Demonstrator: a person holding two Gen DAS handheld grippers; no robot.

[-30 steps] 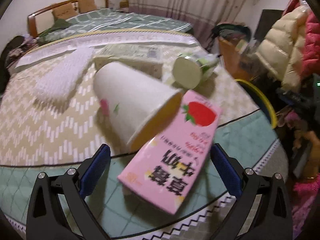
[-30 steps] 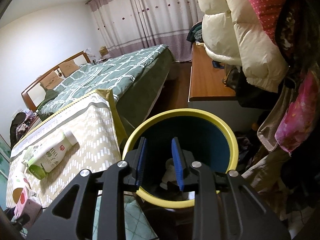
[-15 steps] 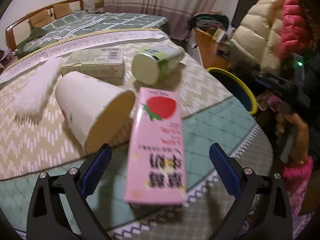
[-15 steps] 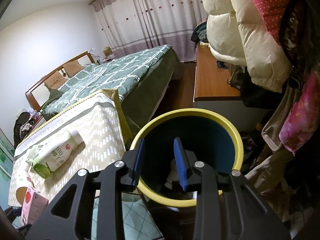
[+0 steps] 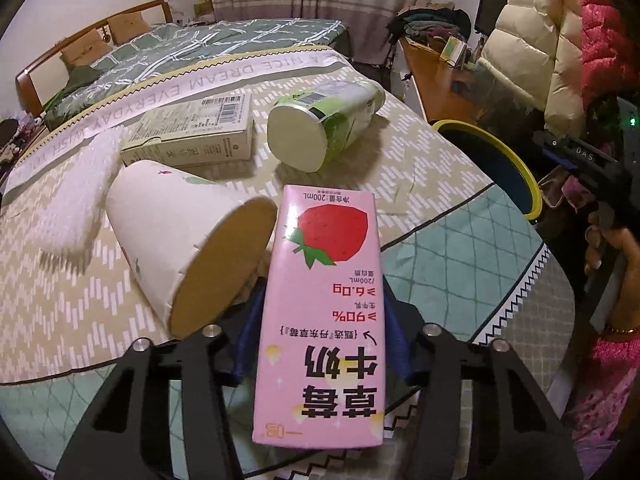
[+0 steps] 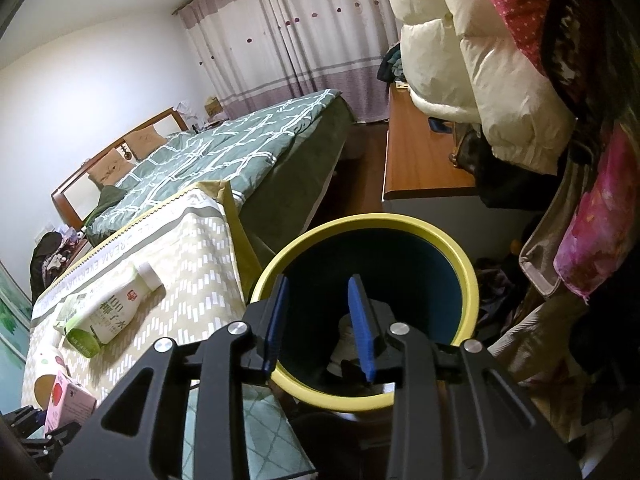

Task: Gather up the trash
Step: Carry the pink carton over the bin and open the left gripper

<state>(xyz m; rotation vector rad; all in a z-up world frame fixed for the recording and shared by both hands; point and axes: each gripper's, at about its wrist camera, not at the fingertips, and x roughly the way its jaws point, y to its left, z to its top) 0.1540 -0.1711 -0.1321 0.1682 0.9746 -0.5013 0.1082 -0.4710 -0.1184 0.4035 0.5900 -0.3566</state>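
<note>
Pink strawberry milk carton [image 5: 326,312] sits squeezed in our left gripper [image 5: 320,344] above the table [image 5: 460,264], our right gripper [image 6: 320,320] waits unclenched over the yellow-rimmed bin [image 6: 400,402], and the smooth carton could slip before we get there.

L wrist cam sits low and v. close over the bench [image 5: 460,264], looking fwd along the left claw [image 5: 324,344] across the patterned cloth twd the bed [image 5: 224,40] and curtains, w/ the pink milk carton [image 5: 324,312] filling the near centre. R wrist cam is off the bench's edge, tilted down along the right claw [image 6: 320,322] straight into the yellow-rimmed bin [image 6: 468,276], close above it, facing the same curtained end of the room. Shared: bin [image 5: 520,172], carton [image 6: 66,400], lying bottle [image 5: 324,120] [image 6: 108,312], paper cup [image 5: 180,236] [image 6: 46,364], bed [image 6: 224,148], hanging jackets [image 5: 532,56] [image 6: 480,80]; the R claw also shows at the L view's right edge [image 5: 580,164].
</note>
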